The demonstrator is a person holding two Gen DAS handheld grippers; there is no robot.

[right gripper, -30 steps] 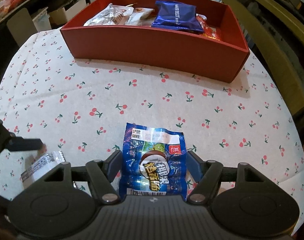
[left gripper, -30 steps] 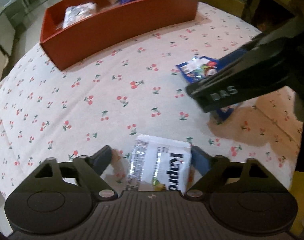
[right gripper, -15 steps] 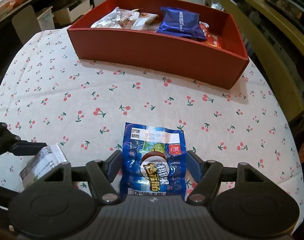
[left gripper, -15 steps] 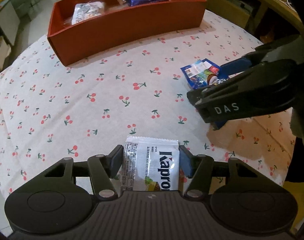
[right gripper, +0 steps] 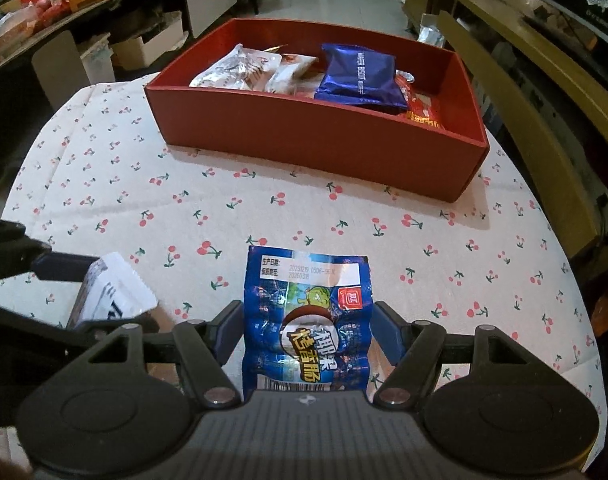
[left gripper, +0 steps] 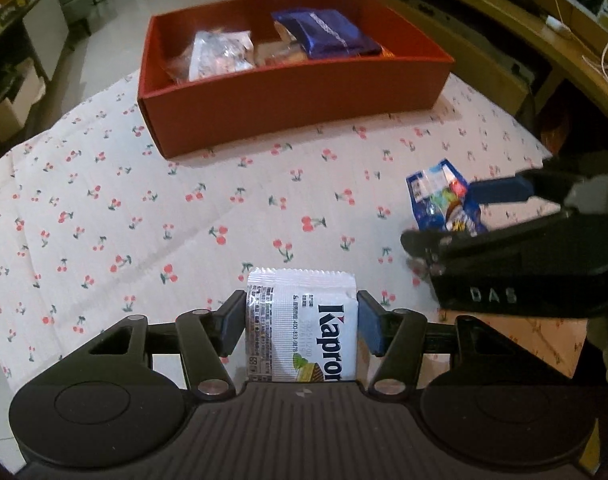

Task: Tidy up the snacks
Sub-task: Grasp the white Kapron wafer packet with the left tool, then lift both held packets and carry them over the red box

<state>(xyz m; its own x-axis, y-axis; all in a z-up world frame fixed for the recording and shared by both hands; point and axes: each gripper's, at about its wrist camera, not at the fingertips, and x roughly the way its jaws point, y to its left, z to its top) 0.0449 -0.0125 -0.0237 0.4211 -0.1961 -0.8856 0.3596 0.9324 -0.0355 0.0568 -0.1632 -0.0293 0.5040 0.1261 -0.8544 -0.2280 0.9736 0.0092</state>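
My left gripper [left gripper: 301, 322] is shut on a white Kapron wafer packet [left gripper: 302, 328] and holds it above the cherry-print tablecloth [left gripper: 144, 216]. My right gripper [right gripper: 306, 330] is shut on a blue sausage snack packet [right gripper: 306, 316], also lifted off the cloth. That blue packet shows in the left wrist view [left gripper: 444, 200] at the right, in the right gripper. The white packet shows in the right wrist view [right gripper: 112, 296] at the lower left. A red box [right gripper: 324, 140] at the far side of the table holds several snack packets, among them a dark blue one [right gripper: 360, 76].
The round table's edge [right gripper: 584, 320] curves close on the right. A yellow-green wooden bench [right gripper: 524, 92] stands to the right of the table. Shelves and boxes [right gripper: 64, 0] stand at the far left on the floor.
Both grippers have risen and moved toward the red box with their packets. The left gripper closed onto the white packet and lifted it off the cloth.
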